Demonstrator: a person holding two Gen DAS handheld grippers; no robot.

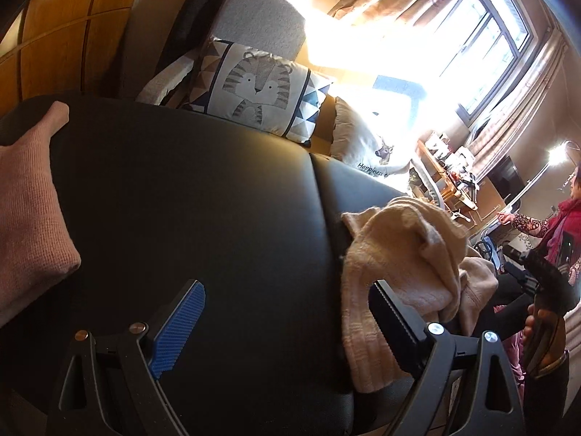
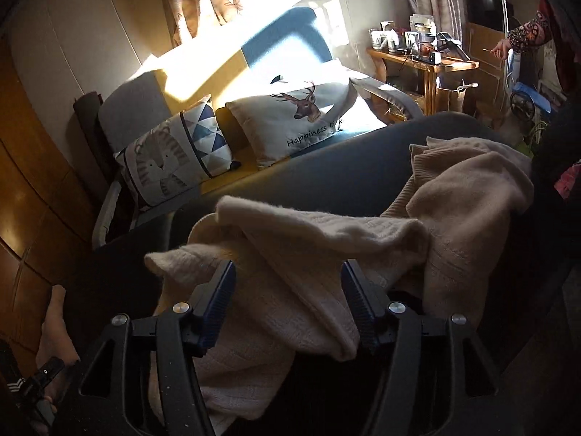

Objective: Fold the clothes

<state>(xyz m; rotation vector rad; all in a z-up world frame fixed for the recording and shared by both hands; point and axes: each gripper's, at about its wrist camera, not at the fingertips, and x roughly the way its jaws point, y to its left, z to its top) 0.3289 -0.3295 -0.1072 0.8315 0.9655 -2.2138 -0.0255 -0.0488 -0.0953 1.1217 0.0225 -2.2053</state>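
Fingers of the right gripper (image 2: 287, 301) stand apart over the cream sweater (image 2: 326, 254), its rumpled knit lying between the blue pads without being pinched; fingers of the left gripper (image 1: 287, 312) also stand wide apart, one pad over bare black surface, the other at the sweater's near edge. The sweater sits in a loose heap on the black padded bench (image 1: 181, 200), toward 3 o'clock in the left wrist view and filling the centre of the right wrist view, with a fold humped up at 12 o'clock of the right fingers. A pink knit garment (image 1: 29, 218) lies at 9 o'clock on the same bench. The main risk, as I judge it, is closing on several bunched layers at once, so the heap drags as a lump instead of spreading flat. The sweater also hangs near the bench's edge at 3 o'clock, so a careless tug could slide it off. Glare from the window (image 1: 483, 36) washes out the far side, which may hide where the hem lies.
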